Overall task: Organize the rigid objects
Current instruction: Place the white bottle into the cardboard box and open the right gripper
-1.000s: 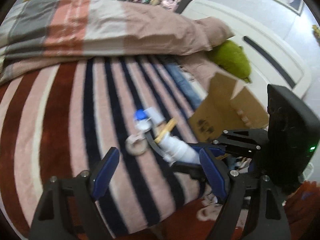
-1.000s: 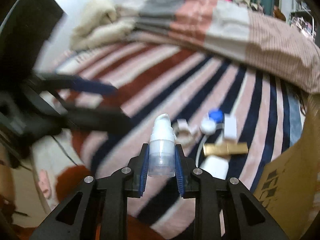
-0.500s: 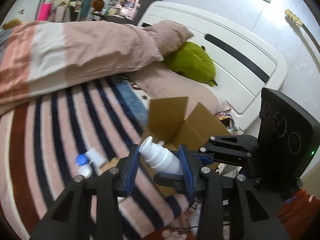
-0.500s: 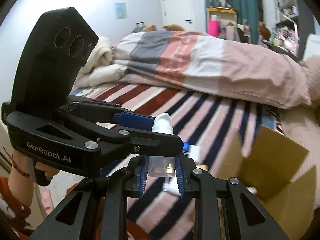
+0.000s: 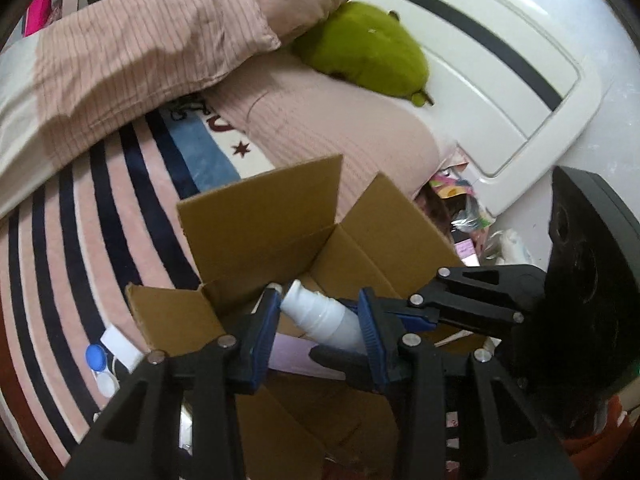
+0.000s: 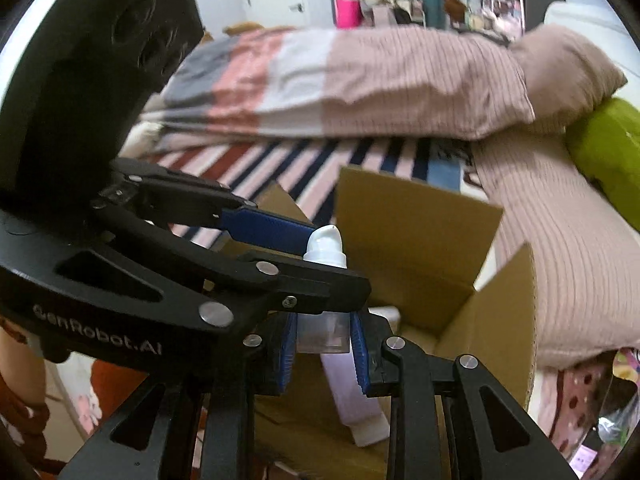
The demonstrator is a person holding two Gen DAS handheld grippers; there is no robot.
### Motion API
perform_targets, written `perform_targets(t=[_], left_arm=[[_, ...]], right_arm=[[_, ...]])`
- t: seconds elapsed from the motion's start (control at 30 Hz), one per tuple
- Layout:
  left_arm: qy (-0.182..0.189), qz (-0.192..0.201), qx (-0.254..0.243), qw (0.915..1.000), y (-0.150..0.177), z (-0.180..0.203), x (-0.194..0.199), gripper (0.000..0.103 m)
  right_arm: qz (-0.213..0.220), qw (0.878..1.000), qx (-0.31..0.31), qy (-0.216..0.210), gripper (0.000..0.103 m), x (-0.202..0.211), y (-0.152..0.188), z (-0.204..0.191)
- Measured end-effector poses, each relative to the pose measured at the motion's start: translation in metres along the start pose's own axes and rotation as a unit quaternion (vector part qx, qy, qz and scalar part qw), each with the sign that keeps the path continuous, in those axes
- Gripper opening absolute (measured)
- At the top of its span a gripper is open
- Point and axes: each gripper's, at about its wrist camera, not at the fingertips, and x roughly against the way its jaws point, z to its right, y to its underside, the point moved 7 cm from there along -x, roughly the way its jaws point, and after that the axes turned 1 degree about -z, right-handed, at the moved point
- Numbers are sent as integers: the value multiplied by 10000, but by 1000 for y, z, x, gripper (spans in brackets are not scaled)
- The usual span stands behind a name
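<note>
A white pump bottle [image 5: 320,316] with a clear cap end [image 6: 323,330] is held over an open cardboard box [image 5: 276,216]. My right gripper [image 6: 323,338] is shut on the bottle's clear end. My left gripper [image 5: 318,320] has its blue pads on both sides of the white body, about touching it. The bottle's nozzle [image 6: 326,242] pokes up past the left gripper's fingers [image 6: 264,226]. A pale lilac tube [image 6: 352,392] lies inside the box [image 6: 416,216].
A blue cap [image 5: 95,357], a white round lid [image 5: 106,384] and a small white block [image 5: 120,346] lie on the striped blanket [image 5: 80,216] left of the box. A pink duvet [image 5: 140,48], a green plush [image 5: 368,52] and a white headboard [image 5: 500,80] lie behind.
Both grippers have carried the bottle from above the striped blanket to over the open box. The left gripper closed around the bottle that the right gripper holds.
</note>
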Motion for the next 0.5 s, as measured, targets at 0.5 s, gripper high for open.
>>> perform_targets(t=[0.5], left_arm=[[-812,969,258,9916,28,-53,99,72]], right_arm=[[406,9983,404,-71,38,18,-6,-44]])
